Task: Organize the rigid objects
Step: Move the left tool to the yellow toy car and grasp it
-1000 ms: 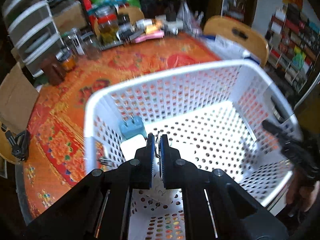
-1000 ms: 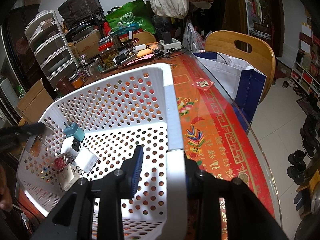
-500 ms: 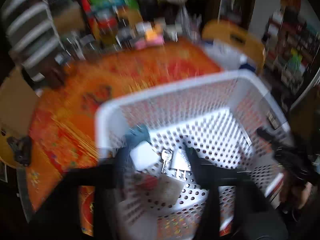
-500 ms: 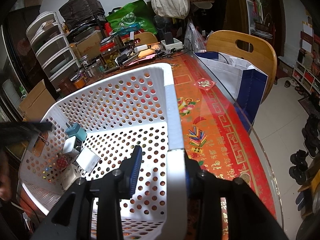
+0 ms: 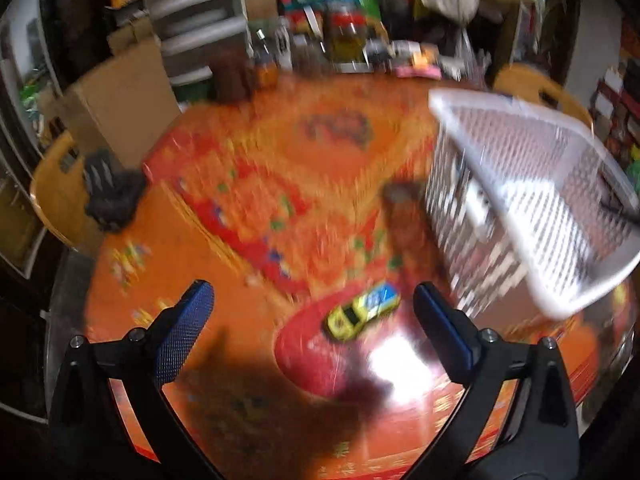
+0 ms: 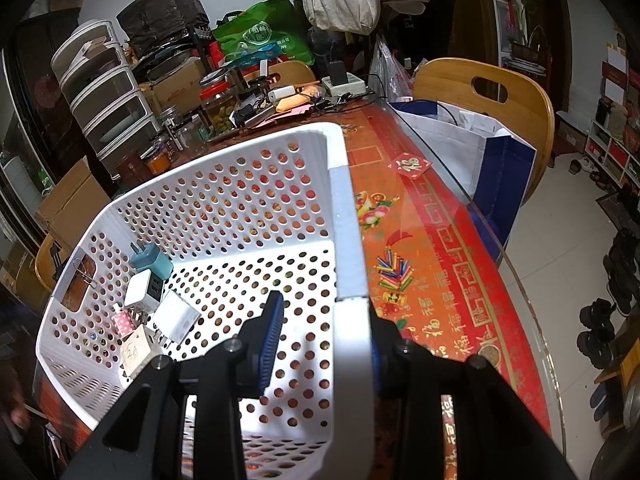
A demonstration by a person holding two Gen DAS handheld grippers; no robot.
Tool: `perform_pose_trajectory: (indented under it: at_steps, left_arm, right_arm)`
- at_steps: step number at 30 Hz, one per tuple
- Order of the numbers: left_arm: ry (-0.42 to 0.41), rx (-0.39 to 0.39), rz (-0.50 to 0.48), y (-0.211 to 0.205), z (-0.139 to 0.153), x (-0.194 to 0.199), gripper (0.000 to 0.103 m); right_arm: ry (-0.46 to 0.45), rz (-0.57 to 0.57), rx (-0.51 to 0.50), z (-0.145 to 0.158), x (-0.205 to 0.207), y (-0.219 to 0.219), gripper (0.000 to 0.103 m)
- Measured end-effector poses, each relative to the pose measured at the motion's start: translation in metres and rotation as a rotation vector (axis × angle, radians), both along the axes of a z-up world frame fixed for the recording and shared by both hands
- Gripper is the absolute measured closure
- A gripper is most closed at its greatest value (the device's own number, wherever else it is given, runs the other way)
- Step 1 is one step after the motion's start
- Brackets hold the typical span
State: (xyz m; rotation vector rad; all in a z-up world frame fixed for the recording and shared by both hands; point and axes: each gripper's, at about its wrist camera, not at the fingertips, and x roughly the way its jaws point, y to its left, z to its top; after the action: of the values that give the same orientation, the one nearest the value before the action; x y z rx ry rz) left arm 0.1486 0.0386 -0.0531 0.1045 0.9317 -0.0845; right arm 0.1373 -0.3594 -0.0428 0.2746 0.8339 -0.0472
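In the left wrist view, which is heavily blurred, the left gripper (image 5: 310, 306) is hanging over the orange patterned tablecloth (image 5: 240, 200) with its jaws spread wide and nothing between them. A yellow toy car (image 5: 362, 312) with a blue-and-white patch is lying on the cloth just ahead of the gap between the fingers, nearer the right-hand finger. Its long axis is running diagonally, from lower left to upper right in the picture; the blur is hiding which end is the front. The white perforated basket (image 5: 520, 208) is showing at the right, its rim slanting across the frame, near the car but apart from it.

In the right wrist view, which is sharp, the right gripper (image 6: 324, 336) is clamping the near side wall of the basket (image 6: 348, 216), one blue pad inside and the other outside the rim. This view is showing what the other cannot: the basket's contents, gathered in the far left corner. A teal plug adapter (image 6: 150, 260) is lying with its prongs pointing away toward the upper left, touching a white USB charger (image 6: 142, 290) below it. Beside that are lying a white plug (image 6: 176, 316), a small pink dotted item (image 6: 122, 322) and a beige block (image 6: 136, 350). A binder clip (image 6: 82, 274) is hanging at the handle cut-out. The toy car is out of this view.
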Motion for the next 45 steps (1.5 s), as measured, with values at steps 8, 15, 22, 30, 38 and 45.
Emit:
perform_pose_trajectory:
  at_steps: [8, 15, 22, 30, 38, 45]
  left_arm:
    - [0.051, 0.034, 0.042, -0.014, -0.062, 0.007, 0.004]
    - [0.039, 0.072, 0.029, -0.042, -0.064, 0.01, 0.004]
    - [0.044, 0.066, 0.053, -0.045, -0.071, 0.021, 0.004]
    - [0.032, 0.054, 0.074, -0.044, -0.067, 0.02, 0.05]
    - [-0.003, 0.11, 0.085, -0.047, -0.062, 0.013, 0.067]
    - [-0.021, 0.125, 0.109, -0.039, -0.058, 0.008, 0.074]
  right_arm:
    - [0.004, -0.009, -0.002, -0.001, 0.001, 0.0, 0.067]
    - [0.003, -0.007, -0.003, 0.0, 0.001, 0.0, 0.067]
    - [0.003, -0.005, -0.004, 0.0, 0.001, 0.0, 0.067]
    - [-0.001, -0.006, -0.005, 0.001, 0.002, 0.0, 0.067]
    - [0.0, -0.007, -0.006, 0.001, 0.001, 0.0, 0.067]
    - [-0.004, -0.011, -0.003, 0.0, 0.0, -0.001, 0.067]
